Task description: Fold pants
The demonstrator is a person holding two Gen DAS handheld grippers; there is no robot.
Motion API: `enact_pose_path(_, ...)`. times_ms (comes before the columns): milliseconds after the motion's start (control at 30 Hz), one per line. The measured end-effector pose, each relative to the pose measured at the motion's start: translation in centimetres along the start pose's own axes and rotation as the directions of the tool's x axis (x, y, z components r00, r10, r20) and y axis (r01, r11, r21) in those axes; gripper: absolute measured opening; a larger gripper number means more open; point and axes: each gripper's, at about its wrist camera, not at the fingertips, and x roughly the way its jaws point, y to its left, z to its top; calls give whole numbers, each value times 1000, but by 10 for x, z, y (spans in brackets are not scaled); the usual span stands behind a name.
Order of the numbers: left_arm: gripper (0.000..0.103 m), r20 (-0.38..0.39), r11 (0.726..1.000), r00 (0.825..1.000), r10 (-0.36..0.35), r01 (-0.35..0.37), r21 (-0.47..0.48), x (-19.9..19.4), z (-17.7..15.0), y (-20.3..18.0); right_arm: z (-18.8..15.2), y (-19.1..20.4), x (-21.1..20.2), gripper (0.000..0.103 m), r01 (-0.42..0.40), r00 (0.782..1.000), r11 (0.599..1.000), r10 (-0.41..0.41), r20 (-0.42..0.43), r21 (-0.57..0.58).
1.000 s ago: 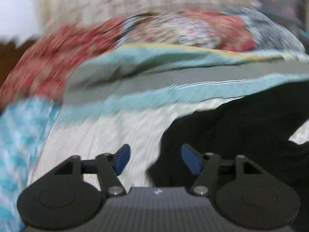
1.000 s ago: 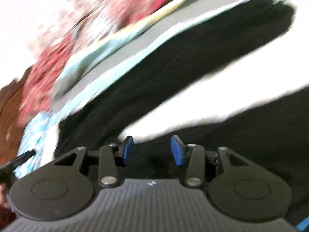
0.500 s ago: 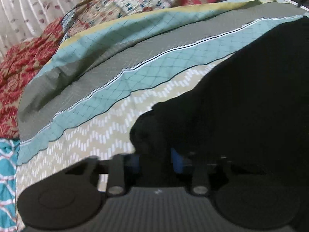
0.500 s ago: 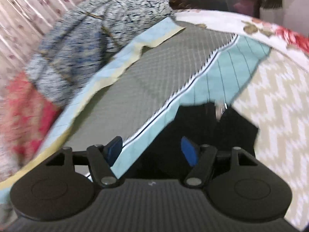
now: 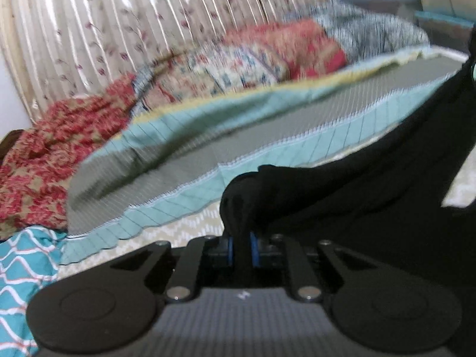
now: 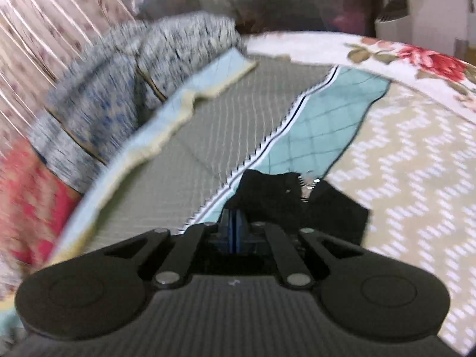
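The black pants (image 5: 342, 196) lie on a patterned bedspread and stretch up to the right in the left wrist view. My left gripper (image 5: 241, 248) is shut on a bunched fold of the black fabric, lifted off the bed. In the right wrist view my right gripper (image 6: 235, 232) is shut on an edge of the pants (image 6: 297, 205), near a small metal zipper or fastener (image 6: 309, 186). The cloth hangs to the right of the blue pads.
The bedspread (image 5: 208, 160) has grey, teal and beige zigzag bands. Red patterned blankets (image 5: 59, 148) and a grey speckled blanket (image 6: 125, 89) are piled at the back by a curtain (image 5: 119, 29). A floral sheet (image 6: 416, 56) marks the bed's right edge.
Both grippers were open over the pants a second ago. Both have since shut on the black fabric and lifted it; the views now tilt up toward the curtain.
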Motion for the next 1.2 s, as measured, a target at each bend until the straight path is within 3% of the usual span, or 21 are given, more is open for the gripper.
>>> enact_pose_path(267, 10, 68, 999, 997, -24, 26, -27, -103, -32, -12, -16, -82, -151, 4, -109, 990, 992, 103, 99, 63)
enact_pose_path(433, 10, 47, 996, 998, -47, 51, -75, -150, -72, -25, -59, -143, -221, 4, -128, 985, 986, 114, 129, 108)
enact_pose_path(600, 11, -55, 985, 994, -98, 89, -147, -165, -120, -39, -115, -196, -228, 5, -46, 996, 979, 29, 90, 198)
enact_pose_path(633, 17, -74, 985, 991, -115, 104, -140, -165, -129, -46, -123, -203, -224, 5, -19, 997, 978, 3, 78, 209)
enact_pose_path(733, 29, -149, 994, 985, -91, 81, -69, -162, -150, -69, -141, -213, -211, 18, 116, 992, 972, -123, 21, 207)
enact_pose_path(767, 30, -153, 995, 984, -90, 84, -50, -163, -153, -72, -143, -215, -211, 29, 129, 991, 967, -135, 15, 218)
enact_pose_path(800, 32, -147, 996, 985, -87, 81, -43, -168, -155, -73, -144, -216, -215, 38, 115, 991, 964, -127, 33, 242)
enact_pose_path(933, 44, -110, 979, 985, -132, 112, -169, -191, -158, -45, -141, -211, -239, 41, 65, 988, 971, -95, 123, 232)
enact_pose_path(1000, 53, -98, 951, 984, -151, 118, -284, -201, -160, -24, -138, -211, -253, 42, 34, 985, 977, -68, 156, 209)
enact_pose_path(1067, 57, -75, 900, 986, -146, 101, -424, -210, -163, 3, -139, -209, -261, 43, 6, 983, 982, -41, 180, 191)
enact_pose_path(1133, 63, -66, 804, 983, -169, 98, -587, -213, -171, 34, -145, -203, -263, 44, -3, 983, 988, -26, 182, 157)
enact_pose_path(1200, 65, -49, 669, 976, -214, 110, -735, -206, -184, 62, -155, -193, -264, 44, -14, 986, 993, -6, 169, 117)
